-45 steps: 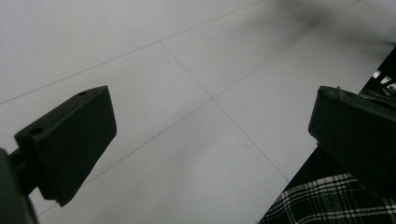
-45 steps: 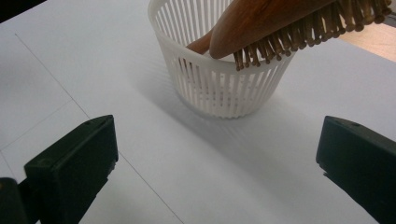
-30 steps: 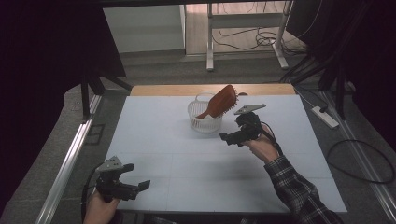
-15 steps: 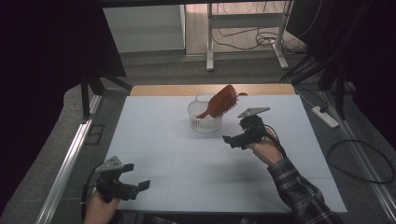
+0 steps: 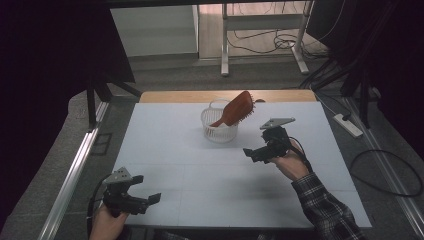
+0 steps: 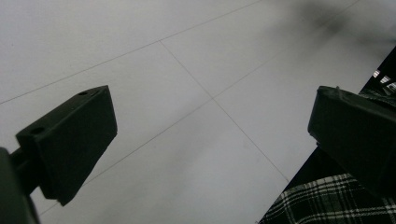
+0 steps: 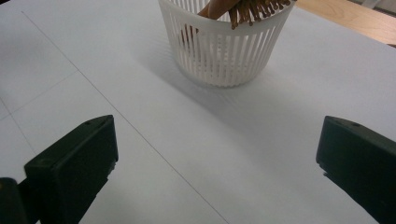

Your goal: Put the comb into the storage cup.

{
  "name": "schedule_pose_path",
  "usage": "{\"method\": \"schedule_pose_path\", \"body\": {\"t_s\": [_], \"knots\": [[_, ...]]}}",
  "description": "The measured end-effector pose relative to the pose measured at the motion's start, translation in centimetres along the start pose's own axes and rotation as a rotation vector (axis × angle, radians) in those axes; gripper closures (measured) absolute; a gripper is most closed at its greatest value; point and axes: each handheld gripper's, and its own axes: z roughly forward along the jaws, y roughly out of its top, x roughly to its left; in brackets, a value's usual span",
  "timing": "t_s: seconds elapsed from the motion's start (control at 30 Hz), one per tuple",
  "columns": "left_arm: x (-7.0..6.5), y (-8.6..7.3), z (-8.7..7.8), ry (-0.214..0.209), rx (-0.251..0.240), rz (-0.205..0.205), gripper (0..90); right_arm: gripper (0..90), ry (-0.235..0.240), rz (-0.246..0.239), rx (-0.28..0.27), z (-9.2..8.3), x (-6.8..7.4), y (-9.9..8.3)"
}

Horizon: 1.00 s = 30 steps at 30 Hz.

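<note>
Two tools were held over a white tabletop (image 5: pixel 200 165), both with jaws spread wide and empty. Just ahead of the right tool (image 5: pixel 256 151) stood a white basket (image 7: pixel 224 51) with a brown hairbrush (image 5: pixel 235 110) leaning inside, handle down and bristled head poking above the rim. Well apart from it, the left tool (image 5: pixel 150 200) hovered at the near edge.

Dim, dark-edged high view; bright white table (image 5: pixel 165 150) lit from above, soft shadows, tongs blurred close-up.
</note>
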Motion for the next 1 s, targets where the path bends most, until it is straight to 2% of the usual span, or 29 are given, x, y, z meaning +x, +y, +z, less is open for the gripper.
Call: {"method": "schedule_pose_path", "body": {"t_s": [1.0], "knots": [[0.0, 0.0, 0.0, -0.001, 0.001, -0.002, 1.4, 0.0, 0.015, 0.002, 0.019, -2.0, -0.1, -1.8]]}}
